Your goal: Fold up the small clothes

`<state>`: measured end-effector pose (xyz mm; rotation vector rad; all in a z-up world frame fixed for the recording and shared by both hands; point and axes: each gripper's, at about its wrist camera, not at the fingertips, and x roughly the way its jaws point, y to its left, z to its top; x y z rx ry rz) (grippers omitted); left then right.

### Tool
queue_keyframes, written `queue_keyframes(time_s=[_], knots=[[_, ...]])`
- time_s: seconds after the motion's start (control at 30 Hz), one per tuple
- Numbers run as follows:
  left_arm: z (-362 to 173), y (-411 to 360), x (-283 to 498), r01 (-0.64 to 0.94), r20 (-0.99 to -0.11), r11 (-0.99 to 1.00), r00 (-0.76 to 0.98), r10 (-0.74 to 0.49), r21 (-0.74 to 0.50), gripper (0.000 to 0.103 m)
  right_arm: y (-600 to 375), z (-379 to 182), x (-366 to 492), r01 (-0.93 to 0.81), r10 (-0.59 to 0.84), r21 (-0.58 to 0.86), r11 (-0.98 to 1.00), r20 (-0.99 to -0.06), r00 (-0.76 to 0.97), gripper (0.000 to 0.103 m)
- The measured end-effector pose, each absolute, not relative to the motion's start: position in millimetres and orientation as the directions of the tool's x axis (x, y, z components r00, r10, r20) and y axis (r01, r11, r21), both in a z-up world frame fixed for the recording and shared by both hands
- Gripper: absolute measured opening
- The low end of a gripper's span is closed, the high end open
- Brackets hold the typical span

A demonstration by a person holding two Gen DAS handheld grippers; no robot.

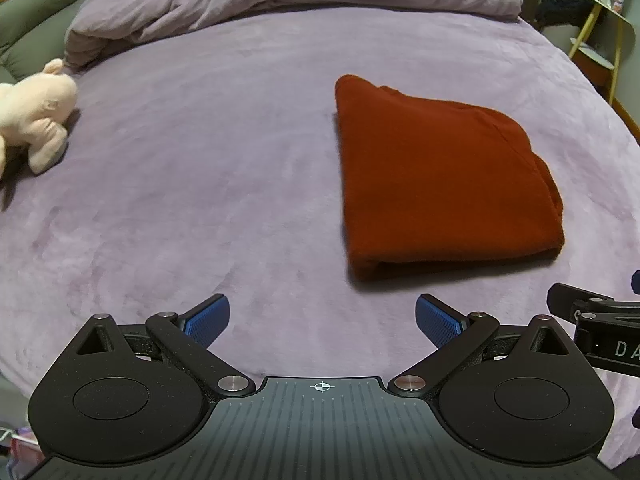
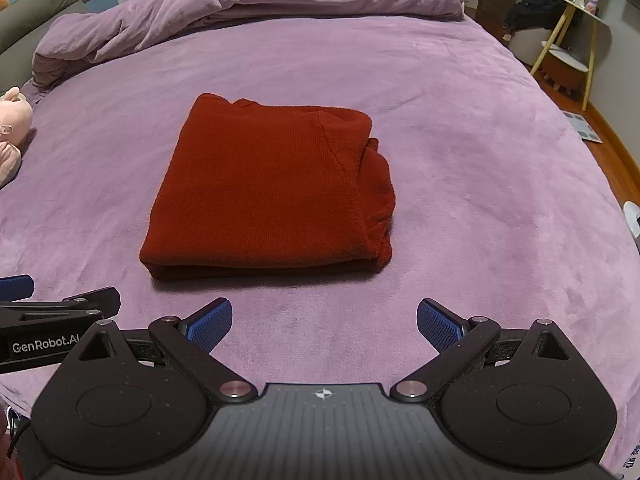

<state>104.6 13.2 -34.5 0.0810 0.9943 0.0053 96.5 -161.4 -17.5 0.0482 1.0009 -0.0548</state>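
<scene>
- Bed (image 2: 460,128): covered by a plush lilac sheet; most of both views is filled by it. Its surface is smooth apart from faint brush marks in the pile.
- Duvet (image 2: 248,4): same lilac fabric, bunched in a long roll across the far end of the bed, well apart from the garment.
- Red garment (image 2: 264,192): a knitted piece, folded into a compact rectangular stack of several layers. It is laid flat near the middle of the bed; in the left wrist view it is seen right of centre (image 1: 440,176). The near edge is a rounded fold; looser layers are bunched at its right side. It is touched by neither tool.
- Left tool (image 1: 322,318): held low over the bed, short of the garment's near edge. Its blue-padded fingers (image 1: 210,316) are spread wide, with nothing between them. Its side is also caught at the left edge of the right wrist view (image 2: 60,304).
- Right tool (image 2: 324,322): held likewise before the garment, fingers (image 2: 440,326) spread wide and empty. It is placed just beside the left tool.
- Side stand (image 2: 572,28): yellow-legged, beyond the bed's far right corner; small items on it are too small to identify.
- Plush toy (image 1: 36,116): pale pink, laid at the bed's left edge, well apart from the garment.
</scene>
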Motion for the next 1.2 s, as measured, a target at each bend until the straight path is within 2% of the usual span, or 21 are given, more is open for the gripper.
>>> queue_keyframes(time_s=[0.57, 0.9, 1.2], knots=[[-35.9, 13.7, 104.7, 0.035, -0.838, 0.998, 0.545, 0.026, 0.053, 0.102, -159.0, -17.0, 96.1, 0.062, -0.032, 0.003, 0.998, -0.841, 0.540, 0.099], [-33.6, 3.6, 99.3, 0.047, -0.813, 0.988, 0.576, 0.092, 0.145, 0.102, -158.3, -16.6, 95.9, 0.063, -0.035, -0.001, 0.998, -0.839, 0.544, 0.099], [-31.3, 5.9, 101.7, 0.046, -0.821, 0.990, 0.564, 0.085, 0.135, 0.102, -157.3, -13.8, 95.5, 0.068, -0.044, -0.007, 0.998, -0.835, 0.548, 0.099]])
